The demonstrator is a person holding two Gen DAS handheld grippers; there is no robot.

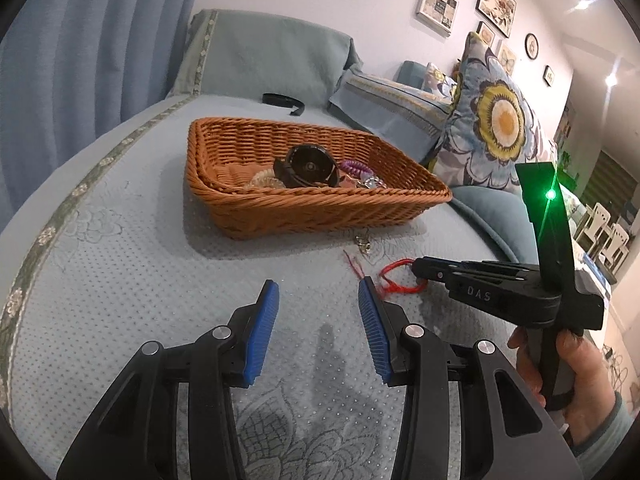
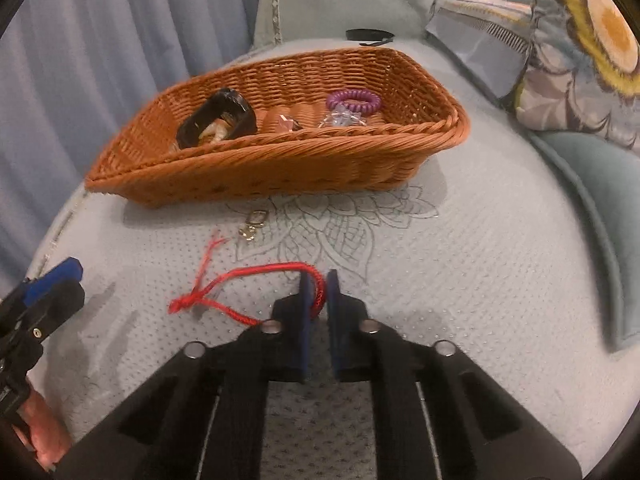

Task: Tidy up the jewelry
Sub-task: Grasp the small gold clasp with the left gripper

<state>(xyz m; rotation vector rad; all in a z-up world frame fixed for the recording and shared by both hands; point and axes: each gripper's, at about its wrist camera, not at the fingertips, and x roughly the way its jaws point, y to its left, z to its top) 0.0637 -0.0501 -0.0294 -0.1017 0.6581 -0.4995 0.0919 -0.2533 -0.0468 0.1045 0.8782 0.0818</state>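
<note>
A red string bracelet [image 2: 256, 272] lies on the grey-blue sofa cover in front of a brown wicker basket [image 2: 280, 160]. My right gripper [image 2: 318, 292] is shut on the bracelet's right end, low on the cover. In the left wrist view the bracelet [image 1: 394, 276] lies at the right gripper's tip [image 1: 418, 270]. My left gripper [image 1: 318, 300] is open and empty, just left of the bracelet. The basket [image 1: 304, 212] holds a black watch [image 2: 218, 118], a purple coil hair tie [image 2: 354, 100] and a clear trinket [image 2: 340, 118]. A small gold clasp [image 2: 254, 224] lies on the cover before the basket.
A black band [image 2: 370, 35] lies on the cover behind the basket. A floral cushion [image 1: 496, 120] and a teal cushion [image 2: 592, 176] stand to the right. Blue curtains [image 2: 100, 40] hang at the left. The cover's edge curves away at the left.
</note>
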